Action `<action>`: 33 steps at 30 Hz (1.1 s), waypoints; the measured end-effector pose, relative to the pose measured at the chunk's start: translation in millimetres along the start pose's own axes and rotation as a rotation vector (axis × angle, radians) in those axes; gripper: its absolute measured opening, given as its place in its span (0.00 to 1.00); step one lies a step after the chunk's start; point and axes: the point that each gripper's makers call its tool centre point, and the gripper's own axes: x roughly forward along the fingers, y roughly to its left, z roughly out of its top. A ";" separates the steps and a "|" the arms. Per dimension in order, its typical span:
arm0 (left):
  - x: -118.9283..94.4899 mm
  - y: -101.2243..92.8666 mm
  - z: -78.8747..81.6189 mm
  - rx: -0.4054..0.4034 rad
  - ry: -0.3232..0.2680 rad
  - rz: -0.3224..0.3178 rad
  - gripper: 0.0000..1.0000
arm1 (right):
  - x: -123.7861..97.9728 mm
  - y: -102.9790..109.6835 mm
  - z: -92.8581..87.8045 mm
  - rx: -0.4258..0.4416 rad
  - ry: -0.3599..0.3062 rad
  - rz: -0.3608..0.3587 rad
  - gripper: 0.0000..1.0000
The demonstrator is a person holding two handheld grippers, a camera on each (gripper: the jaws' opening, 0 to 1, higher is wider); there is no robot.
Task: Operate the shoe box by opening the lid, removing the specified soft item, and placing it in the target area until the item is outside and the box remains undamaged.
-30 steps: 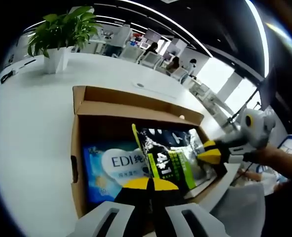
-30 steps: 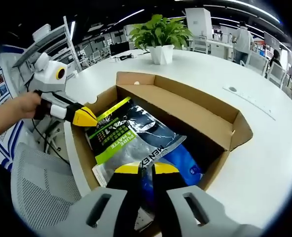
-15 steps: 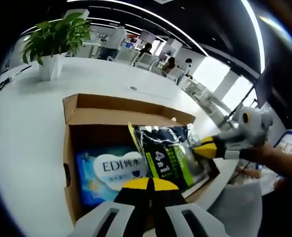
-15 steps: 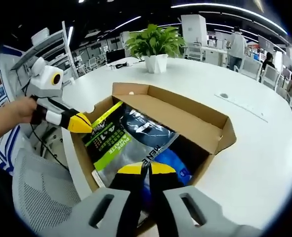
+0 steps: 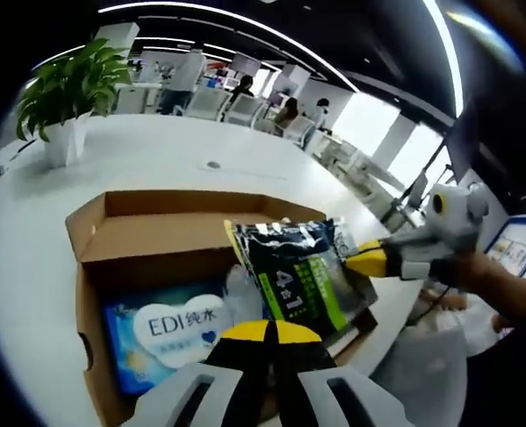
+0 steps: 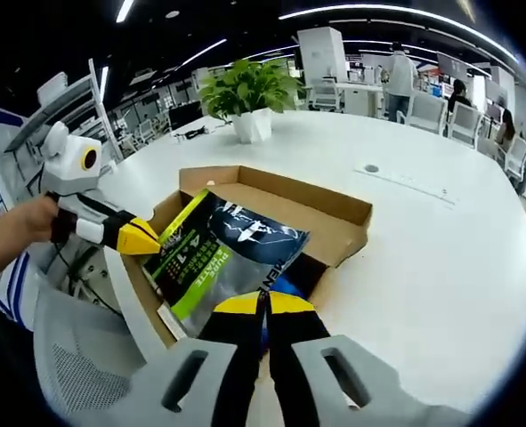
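Note:
An open cardboard shoe box (image 5: 98,267) (image 6: 334,236) lies on a white table, its lid folded back on the far side. Above it, tilted, hangs a soft black pack with a green stripe (image 5: 289,267) (image 6: 222,249). My left gripper (image 5: 267,333) (image 6: 151,240) is shut on one edge of the pack. My right gripper (image 6: 263,304) (image 5: 362,262) is shut on another edge. A blue EDI tissue pack (image 5: 165,329) (image 6: 285,286) still lies inside the box, partly hidden by the black pack.
A potted plant (image 5: 62,89) (image 6: 245,93) stands at the far side of the white table (image 5: 156,165) (image 6: 441,267). A grey mesh chair (image 6: 76,374) sits by the table's near edge. Desks, chairs and people fill the office behind.
The black and green pack has risen out of the box between both grippers. Both views have pulled up and back, so the box looks smaller.

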 end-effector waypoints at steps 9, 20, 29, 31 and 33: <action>21.3 -23.6 3.4 0.023 0.022 -0.039 0.00 | -18.1 -25.7 -3.5 0.036 -0.001 -0.044 0.00; 40.2 -51.7 10.5 0.030 0.023 -0.093 0.00 | -38.6 -55.3 -5.5 0.068 -0.019 -0.094 0.00; 60.4 -76.8 16.9 0.081 0.029 -0.118 0.00 | -51.8 -79.3 -6.1 0.100 -0.026 -0.131 0.00; 66.2 -82.3 16.9 0.096 0.039 -0.124 0.00 | -54.2 -85.4 -6.4 0.102 -0.025 -0.141 0.00; 70.3 -87.9 18.2 0.106 0.042 -0.130 0.00 | -57.0 -91.3 -6.2 0.101 -0.025 -0.153 0.00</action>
